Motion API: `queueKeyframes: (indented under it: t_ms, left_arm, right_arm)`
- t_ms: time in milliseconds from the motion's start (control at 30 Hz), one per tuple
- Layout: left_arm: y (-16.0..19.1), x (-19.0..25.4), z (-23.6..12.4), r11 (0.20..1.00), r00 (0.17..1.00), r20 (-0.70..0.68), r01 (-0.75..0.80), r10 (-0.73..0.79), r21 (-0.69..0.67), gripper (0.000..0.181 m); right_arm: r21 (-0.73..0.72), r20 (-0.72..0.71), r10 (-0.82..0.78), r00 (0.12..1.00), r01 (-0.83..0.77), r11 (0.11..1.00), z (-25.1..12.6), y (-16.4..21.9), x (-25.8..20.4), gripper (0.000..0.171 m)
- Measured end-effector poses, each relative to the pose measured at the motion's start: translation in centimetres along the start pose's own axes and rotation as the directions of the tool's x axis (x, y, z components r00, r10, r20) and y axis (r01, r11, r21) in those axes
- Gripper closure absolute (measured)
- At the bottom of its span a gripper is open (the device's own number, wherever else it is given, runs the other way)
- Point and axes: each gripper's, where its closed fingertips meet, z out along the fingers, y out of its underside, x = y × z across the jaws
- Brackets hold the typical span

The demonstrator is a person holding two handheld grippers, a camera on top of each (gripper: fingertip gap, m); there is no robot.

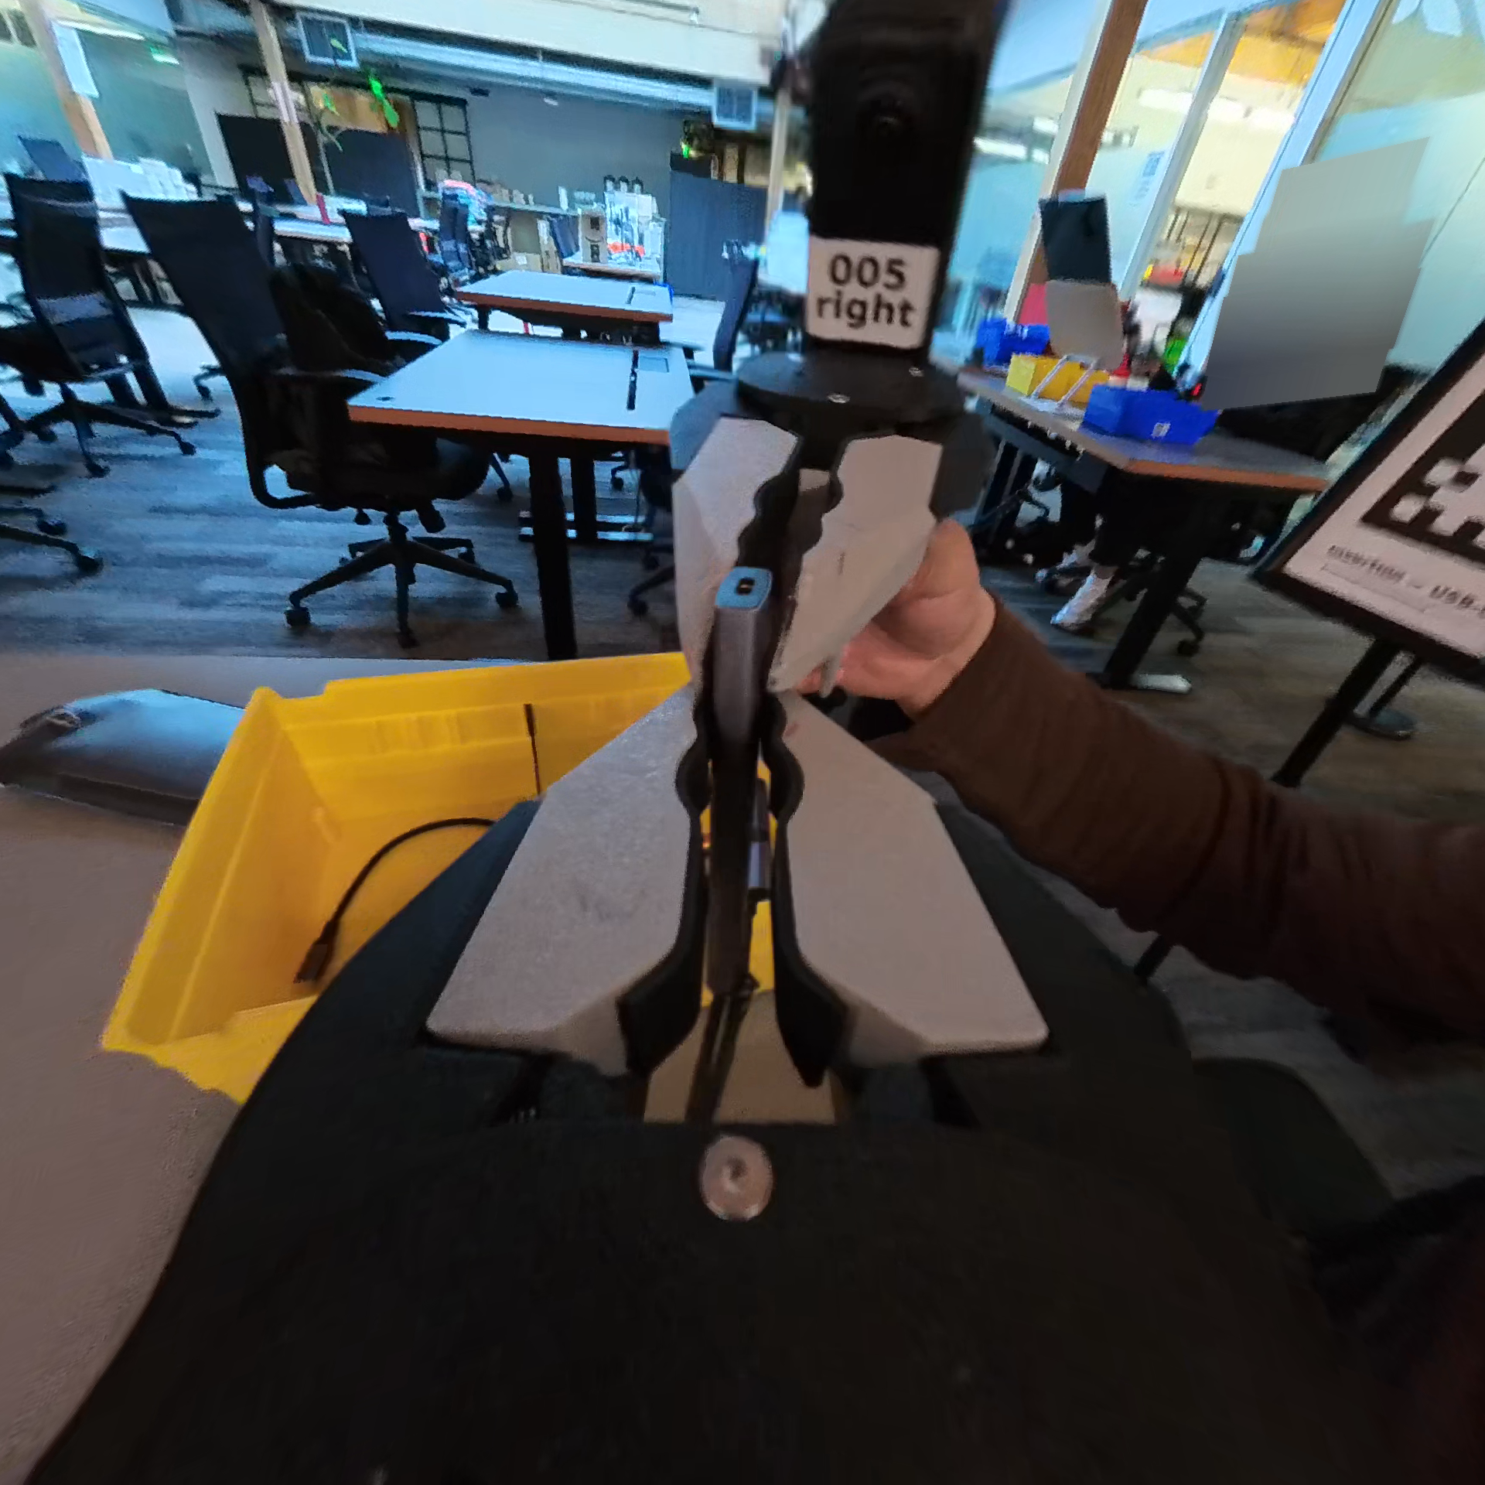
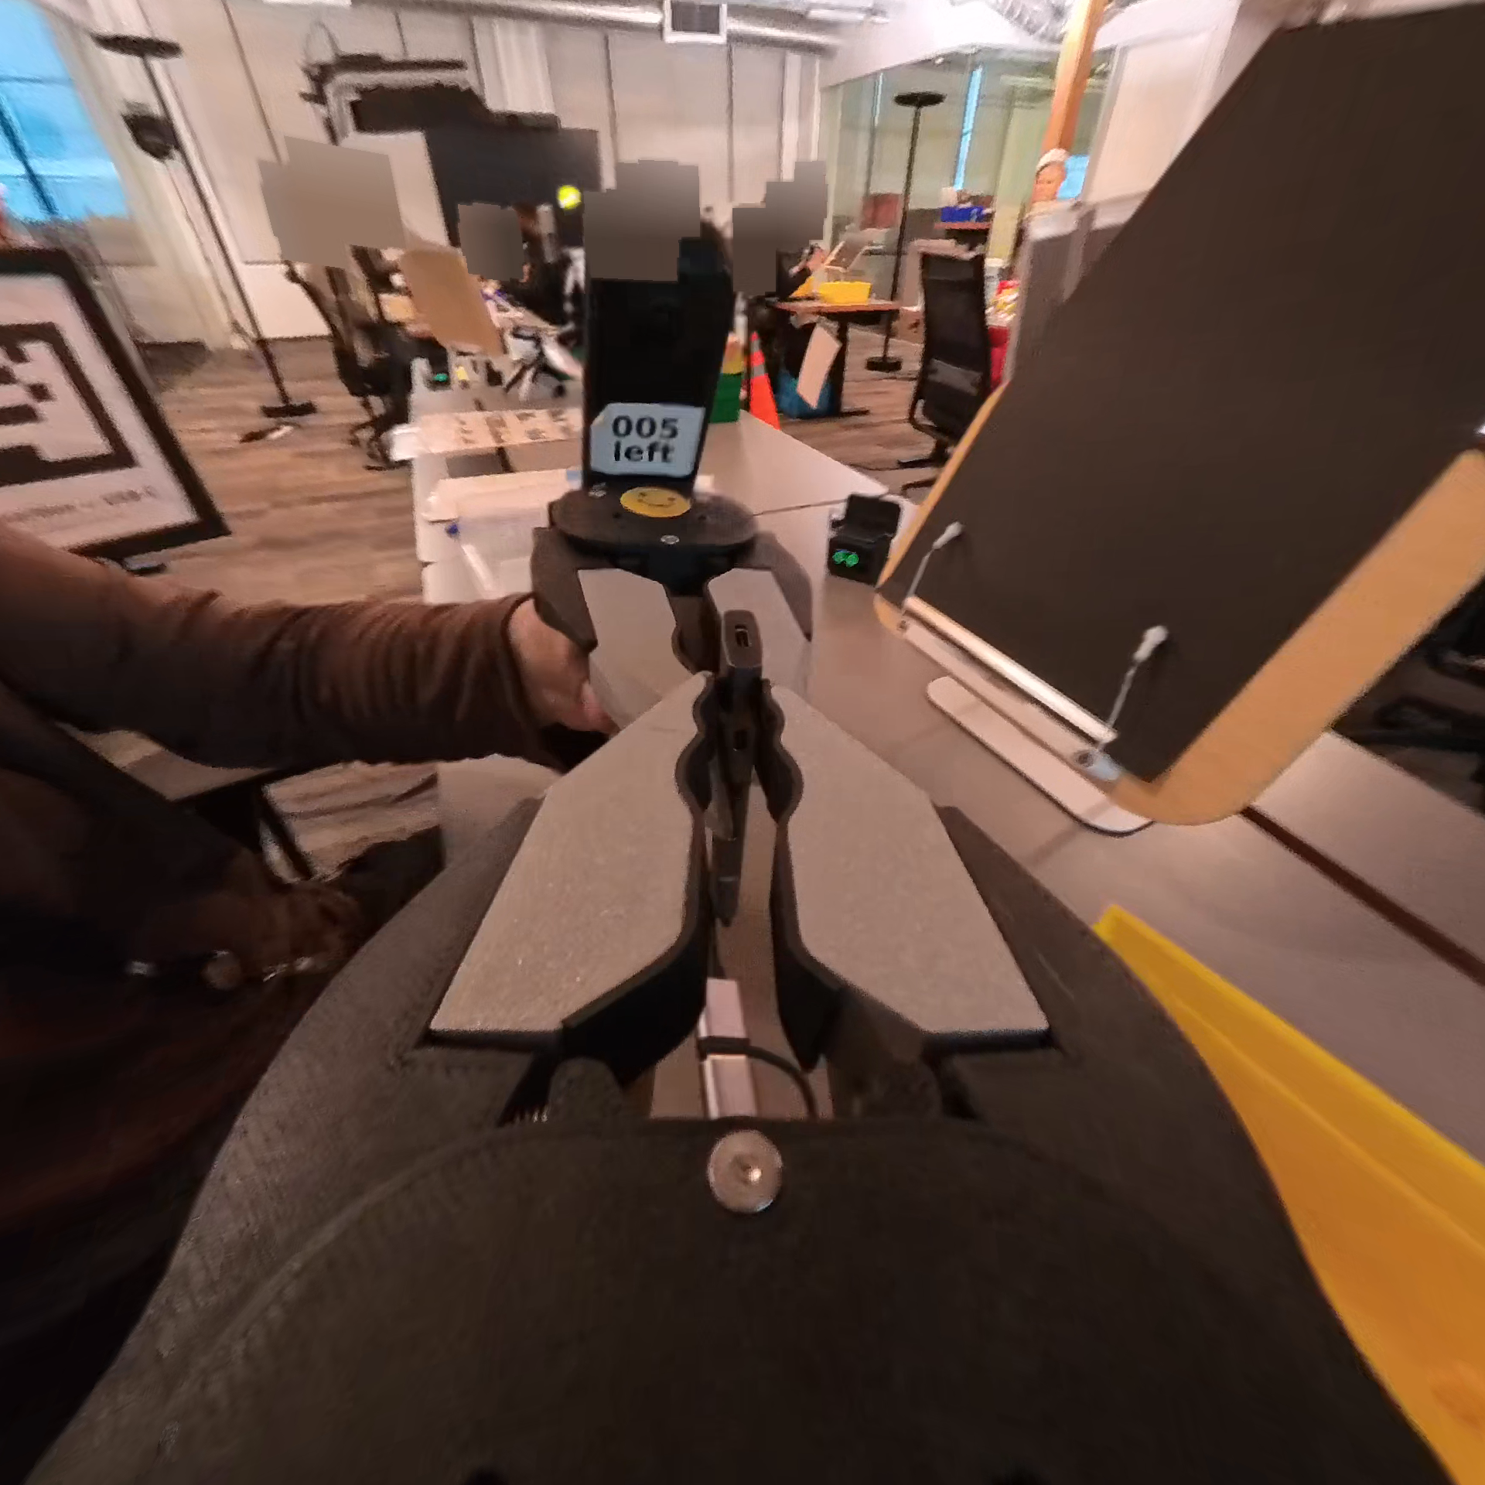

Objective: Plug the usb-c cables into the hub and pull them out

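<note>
Gripping one grey hub (image 1: 735, 723) together: left gripper (image 1: 735, 755), right gripper (image 2: 735, 723).

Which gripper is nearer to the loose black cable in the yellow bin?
Left. The left gripper hovers just beside the cable; the right gripper is farther, past the yellow bin.

Both grippers, the left gripper (image 1: 735, 771) and the right gripper (image 2: 735, 747), have grey wedge-shaped fingers (image 1: 595, 900), wavy black pads, black bodies, a silver screw (image 1: 735, 1177) at lower centre; dark brown sleeves (image 1: 1165, 836).

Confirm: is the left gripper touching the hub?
Touching. The left wrist view shows the left gripper with its black pads pressed against both sides of the grey hub.
</note>
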Motion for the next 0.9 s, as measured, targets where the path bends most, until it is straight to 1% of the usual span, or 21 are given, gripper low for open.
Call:
queueKeyframes:
  t_ms: [67, 133, 167, 200, 233, 267, 300, 333, 400, 433, 467, 500, 533, 567, 600, 633, 700, 733, 800, 833, 900]
  left_arm:
    - [-0.6, -0.9, -0.6, 0.997, 0.997, 0.040, 0.060, -0.062, 0.039, 0.171]
    - [-0.6, -2.6, -2.2, 0.996, 0.985, 0.149, 0.074, -0.082, 0.059, 0.159]
    - [-0.3, -3.3, -3.4, 0.994, 0.974, 0.205, 0.085, -0.096, 0.061, 0.152]
    - [0.1, -3.7, -5.0, 0.993, 0.961, 0.253, 0.097, -0.112, 0.069, 0.145]
    - [0.6, -3.7, -6.7, 0.993, 0.951, 0.289, 0.091, -0.109, 0.077, 0.141]
    - [1.2, -3.6, -8.4, 0.995, 0.940, 0.329, 0.064, -0.087, 0.079, 0.141]
    - [1.9, -3.6, -10.1, 0.996, 0.923, 0.380, 0.036, -0.062, 0.077, 0.142]
    - [2.7, -3.6, -11.8, 0.997, 0.902, 0.429, 0.017, -0.049, 0.078, 0.141]
    - [4.7, -2.6, -14.1, 0.997, 0.891, 0.451, 0.021, -0.049, 0.069, 0.139]
    - [5.9, -1.9, -14.9, 0.998, 0.895, 0.442, 0.047, -0.063, 0.046, 0.136]
    - [7.0, -1.2, -15.8, 0.997, 0.896, 0.438, 0.073, -0.075, 0.021, 0.131]
    - [8.1, -0.6, -16.9, 0.996, 0.892, 0.446, 0.090, -0.076, -0.009, 0.126]
    - [9.1, -0.1, -18.1, 0.995, 0.883, 0.465, 0.094, -0.062, -0.045, 0.123]
    - [10.0, 0.3, -19.6, 0.993, 0.868, 0.495, 0.089, -0.037, -0.082, 0.120]
    - [10.7, 0.7, -21.4, 0.990, 0.845, 0.534, 0.078, -0.005, -0.115, 0.118]
    - [11.2, 1.1, -23.4, 0.988, 0.816, 0.577, 0.068, 0.026, -0.141, 0.115]
    - [11.9, 2.2, -27.7, 0.985, 0.753, 0.654, 0.055, 0.067, -0.165, 0.110]
    - [12.2, 2.9, -29.8, 0.984, 0.720, 0.689, 0.053, 0.081, -0.170, 0.108]
    - [12.8, 4.0, -34.5, 0.981, 0.621, 0.776, 0.058, 0.110, -0.186, 0.104]
    - [13.2, 4.4, -36.9, 0.978, 0.558, 0.820, 0.068, 0.129, -0.200, 0.102]
    - [14.3, 5.4, -41.7, 0.969, 0.421, 0.892, 0.100, 0.164, -0.226, 0.097]
  right_arm:
    - [0.060, -0.086, -0.014, 0.996, 0.020, 0.998, -0.3, -1.4, 1.1, 0.165]
    - [0.143, -0.262, 0.014, 0.965, 0.025, 0.989, -2.3, -3.1, 4.2, 0.165]
    - [0.150, -0.375, 0.018, 0.927, 0.042, 0.988, -3.7, -3.5, 6.1, 0.165]
    - [0.122, -0.480, -0.001, 0.877, 0.068, 0.990, -5.1, -3.4, 8.0, 0.165]
    - [0.060, -0.571, -0.039, 0.820, 0.089, 0.994, -6.3, -2.9, 9.8, 0.165]
    - [-0.020, -0.640, -0.087, 0.763, 0.096, 0.995, -7.1, -2.0, 11.6, 0.165]
    - [-0.103, -0.679, -0.130, 0.722, 0.082, 0.991, -7.4, -0.7, 13.2, 0.165]
    - [-0.176, -0.692, -0.158, 0.704, 0.048, 0.983, -7.3, 0.9, 14.7, 0.165]
    - [-0.301, -0.678, -0.148, 0.720, -0.089, 0.949, -6.2, 5.4, 17.0, 0.161]
    - [-0.353, -0.664, -0.098, 0.741, -0.195, 0.915, -5.7, 8.1, 17.7, 0.139]
    - [-0.395, -0.644, -0.036, 0.764, -0.292, 0.871, -5.1, 10.5, 17.8, 0.133]
    - [-0.426, -0.631, 0.013, 0.776, -0.361, 0.829, -5.0, 12.3, 17.7, 0.126]
    - [-0.436, -0.642, 0.032, 0.766, -0.400, 0.806, -5.3, 13.1, 17.8, 0.120]
    - [-0.420, -0.658, 0.033, 0.752, -0.404, 0.813, -5.8, 12.9, 17.7, 0.113]
    - [-0.386, -0.665, 0.039, 0.746, -0.387, 0.837, -6.2, 12.1, 17.2, 0.118]
    - [-0.347, -0.661, 0.056, 0.748, -0.371, 0.861, -6.6, 11.1, 16.2, 0.118]
    - [-0.294, -0.614, 0.108, 0.782, -0.353, 0.888, -7.0, 9.6, 13.1, 0.109]
    - [-0.279, -0.565, 0.141, 0.813, -0.349, 0.894, -6.8, 9.3, 10.9, 0.102]
    - [-0.277, -0.460, 0.204, 0.864, -0.358, 0.892, -6.2, 10.0, 5.8, 0.088]
    - [-0.297, -0.428, 0.213, 0.879, -0.359, 0.885, -5.9, 10.9, 3.6, 0.085]
    - [-0.373, -0.441, 0.153, 0.884, -0.336, 0.865, -5.8, 13.5, 0.3, 0.077]
